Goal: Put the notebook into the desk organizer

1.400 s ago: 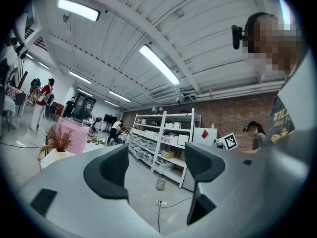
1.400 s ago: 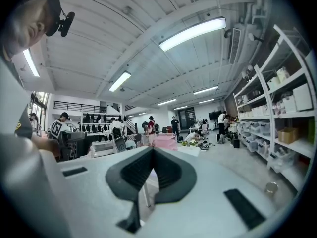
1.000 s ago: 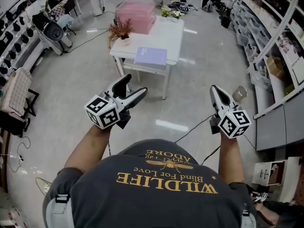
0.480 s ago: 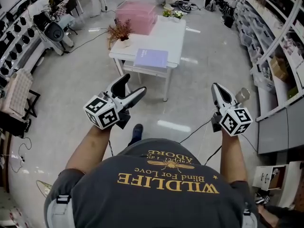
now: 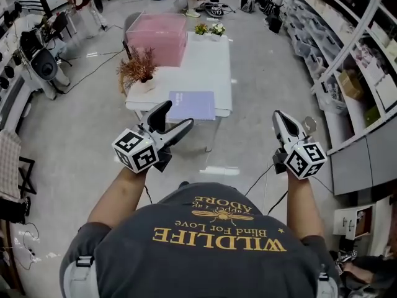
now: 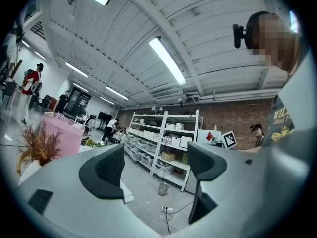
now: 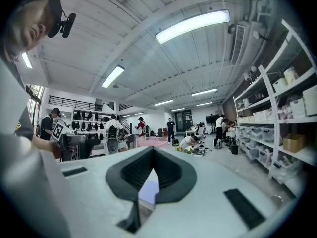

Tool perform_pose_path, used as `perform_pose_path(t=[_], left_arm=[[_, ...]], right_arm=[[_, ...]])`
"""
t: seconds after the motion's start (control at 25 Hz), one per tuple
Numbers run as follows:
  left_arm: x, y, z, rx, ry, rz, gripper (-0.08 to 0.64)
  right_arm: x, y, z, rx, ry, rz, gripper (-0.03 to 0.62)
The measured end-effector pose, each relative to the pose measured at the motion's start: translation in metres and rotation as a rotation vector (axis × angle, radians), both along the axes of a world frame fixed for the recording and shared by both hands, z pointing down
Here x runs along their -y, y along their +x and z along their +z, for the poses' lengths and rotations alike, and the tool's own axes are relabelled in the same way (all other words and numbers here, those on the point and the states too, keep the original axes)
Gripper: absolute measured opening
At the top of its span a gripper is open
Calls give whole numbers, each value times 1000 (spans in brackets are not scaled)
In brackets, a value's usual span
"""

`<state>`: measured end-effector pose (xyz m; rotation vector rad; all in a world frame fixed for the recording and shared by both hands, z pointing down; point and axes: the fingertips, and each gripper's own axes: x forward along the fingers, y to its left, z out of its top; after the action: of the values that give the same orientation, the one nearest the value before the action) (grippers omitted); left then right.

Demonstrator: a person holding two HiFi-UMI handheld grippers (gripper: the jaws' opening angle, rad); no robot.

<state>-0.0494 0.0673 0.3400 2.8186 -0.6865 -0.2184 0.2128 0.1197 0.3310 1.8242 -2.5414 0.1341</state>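
Well, you're standing short of the table [image 5: 205, 58], holding the left gripper [image 5: 177, 114] wide and the right gripper [image 5: 280, 115] closed, empty; the notebook [image 5: 191, 105] needs reaching next.

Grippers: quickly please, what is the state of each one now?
Left gripper: open, jaws apart, nothing between them.
Right gripper: shut, jaws together, holding nothing.

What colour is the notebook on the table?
The notebook is pale purple; head view shows it best.

Head view steeply down over table [image 5: 208, 61]
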Motion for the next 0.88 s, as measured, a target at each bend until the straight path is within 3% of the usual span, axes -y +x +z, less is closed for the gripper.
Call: perform_pose_path(t=[0.16,0.4,0.68,0.88], left_arm=[[70,-17,-5,5,14,52,388],[145,-21,0,3,-8,97,388],[199,-6,17,15,-52,102,388],[227,23,29,43,-64,70,388]], right_arm=[[62,-23,-13,-9,26,31,0],[130,-26,-13,-18,-4,74,0],[186,-7,1,-2,-32,84,0],[227,22,13,20,-32,36,0]])
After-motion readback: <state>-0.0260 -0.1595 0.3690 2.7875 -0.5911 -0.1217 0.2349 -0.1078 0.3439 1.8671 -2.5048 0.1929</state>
